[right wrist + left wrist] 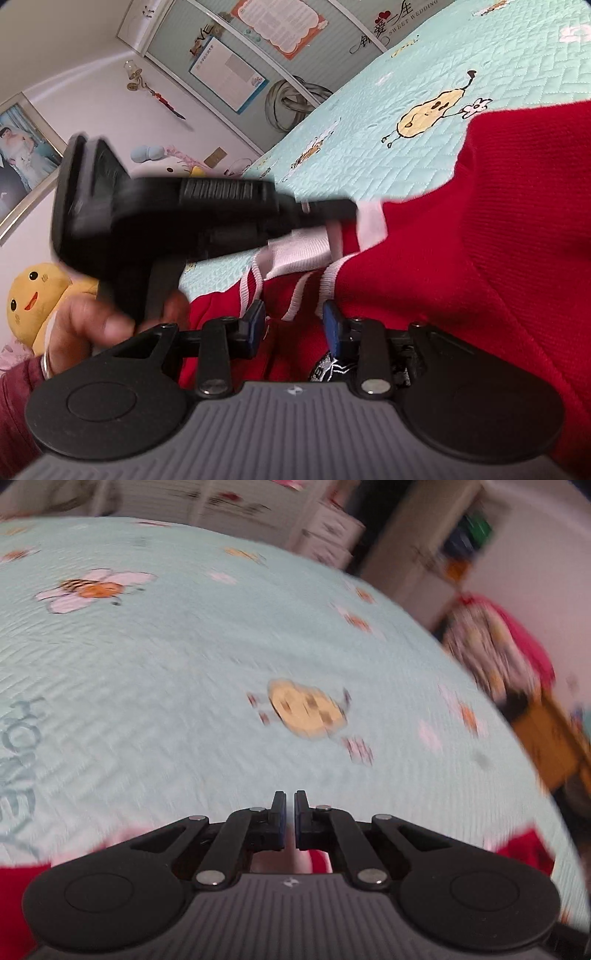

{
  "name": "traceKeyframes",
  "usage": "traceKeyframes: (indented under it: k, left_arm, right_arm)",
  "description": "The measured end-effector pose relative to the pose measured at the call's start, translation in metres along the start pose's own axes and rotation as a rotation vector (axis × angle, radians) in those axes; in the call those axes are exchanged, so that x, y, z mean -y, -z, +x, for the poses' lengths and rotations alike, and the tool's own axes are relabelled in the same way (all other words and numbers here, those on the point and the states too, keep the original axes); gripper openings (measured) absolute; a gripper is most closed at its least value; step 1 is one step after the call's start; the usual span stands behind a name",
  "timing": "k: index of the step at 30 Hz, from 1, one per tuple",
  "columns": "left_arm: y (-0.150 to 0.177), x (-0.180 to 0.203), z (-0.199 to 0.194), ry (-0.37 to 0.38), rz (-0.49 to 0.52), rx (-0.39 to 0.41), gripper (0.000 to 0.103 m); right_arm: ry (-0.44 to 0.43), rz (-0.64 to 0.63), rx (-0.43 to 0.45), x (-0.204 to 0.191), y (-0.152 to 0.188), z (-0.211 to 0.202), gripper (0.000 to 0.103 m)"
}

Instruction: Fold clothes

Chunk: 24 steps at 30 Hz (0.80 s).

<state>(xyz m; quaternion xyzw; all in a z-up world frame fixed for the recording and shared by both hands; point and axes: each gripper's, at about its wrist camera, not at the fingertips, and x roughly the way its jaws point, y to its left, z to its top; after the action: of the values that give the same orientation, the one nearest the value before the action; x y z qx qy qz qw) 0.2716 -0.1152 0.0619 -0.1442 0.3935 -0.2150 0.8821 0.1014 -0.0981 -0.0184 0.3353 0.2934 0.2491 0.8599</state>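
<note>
Left wrist view: the left tongs [290, 814] are closed almost completely, with only a thin slit between the pads. Pink-white fabric shows below them, but motion blur hides whether any is pinched. The tongs point down over the bed [184, 664], which carries a pale green quilt printed with bees and flowers. The red garment [22, 897] shows only as strips along the lower edge, to either side of the tool body. Right wrist view: the right tongs [293, 325] stand partly open, the garment's red cloth lying between the blue pads [332, 325]; whether the pads press on it cannot be told. The garment lies bunched at the near edge of the bed, filling the right side of the view, its white-striped trim [295, 251] toward the centre. The left tool [147, 221] crosses the frame, held by a hand [96, 328], its tip meeting the trim; the blur leaves the grip there uncertain. Judgement: this is an early step, taking hold of an edge before spreading. The next move calls for a firm grip by both tongs on separate edges, then drawing the garment flat on the quilt.
</note>
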Motion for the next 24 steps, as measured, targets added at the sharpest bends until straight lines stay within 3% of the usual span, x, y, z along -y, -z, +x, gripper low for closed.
traceKeyframes:
  k: [3,6,7,11,13,15,16,17,20,24]
  left_arm:
    - [-0.004,-0.006,0.002,0.031,-0.047,0.009,0.006]
    - [0.002,-0.007,-0.006,0.086,-0.056,0.006,0.020]
    - [0.006,-0.007,-0.011,0.096,-0.048,0.013,0.029]
    - [0.020,-0.004,-0.025,0.067,0.010,0.006,0.047]
    - [0.024,-0.005,-0.019,0.056,0.024,-0.036,0.048]
    - [0.026,-0.003,-0.008,0.087,0.049,-0.070,0.045]
    - [0.026,0.000,-0.003,0.090,0.060,-0.083,0.033]
    - [0.026,0.002,0.002,0.083,0.076,-0.090,0.000]
    - [0.024,0.012,0.013,0.025,0.147,-0.070,0.001]
    - [0.013,0.007,0.026,-0.005,0.145,-0.066,0.001]
  right_arm:
    - [0.004,-0.009,-0.004,0.000,0.001,0.000,0.036]
    - [0.005,-0.011,-0.007,-0.001,0.001,-0.001,0.036]
    - [0.003,-0.008,-0.007,0.000,0.001,-0.001,0.036]
    - [0.002,-0.008,-0.007,0.001,0.002,-0.001,0.036]
    - [0.003,-0.010,-0.007,-0.001,0.001,-0.001,0.036]
    - [0.002,-0.013,-0.007,-0.002,0.001,-0.001,0.038]
    - [0.000,-0.014,-0.007,-0.002,0.001,-0.002,0.039]
    - [-0.003,-0.014,-0.007,-0.002,0.001,-0.002,0.039]
    - [-0.012,-0.004,-0.008,-0.002,0.000,-0.003,0.040]
    - [-0.006,0.015,-0.005,0.000,-0.005,-0.010,0.040]
